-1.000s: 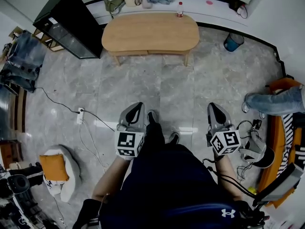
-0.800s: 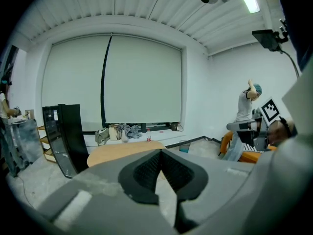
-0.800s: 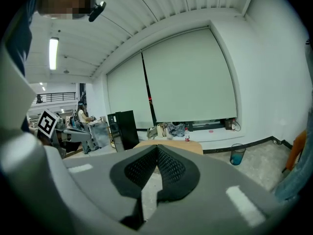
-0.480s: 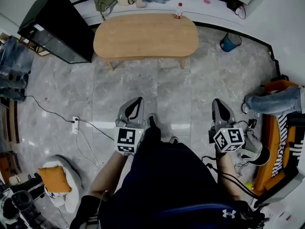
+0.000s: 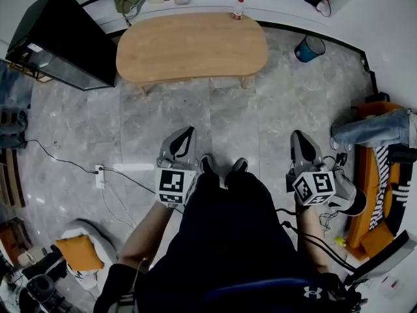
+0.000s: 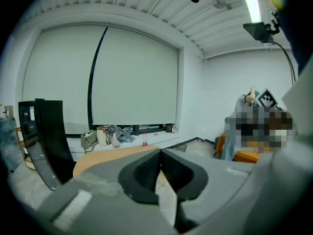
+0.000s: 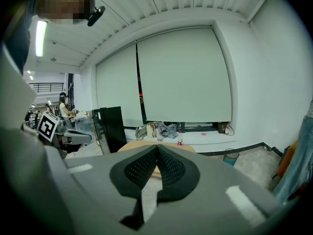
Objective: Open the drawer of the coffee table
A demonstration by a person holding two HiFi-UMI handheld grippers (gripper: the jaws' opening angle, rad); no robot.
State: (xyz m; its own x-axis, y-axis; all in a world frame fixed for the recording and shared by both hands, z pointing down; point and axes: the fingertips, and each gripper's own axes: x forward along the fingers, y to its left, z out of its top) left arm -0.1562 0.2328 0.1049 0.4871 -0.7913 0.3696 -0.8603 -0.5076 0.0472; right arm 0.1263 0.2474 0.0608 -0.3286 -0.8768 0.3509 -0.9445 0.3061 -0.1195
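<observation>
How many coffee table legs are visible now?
2, both under the near edge of the coffee table: left front leg and right front leg. Back legs may be hidden beneath the top.

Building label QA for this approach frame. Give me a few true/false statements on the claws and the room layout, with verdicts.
1. The left claw and the right claw are both shut with nothing between them. True.
2. The left claw touches the coffee table. False: a stretch of floor lies between both claws and it.
3. In the head view, a blue bin stands on the floor to the table's right. True.
4. The black cabinet stands right of the table. False: it stands at its left.
</observation>
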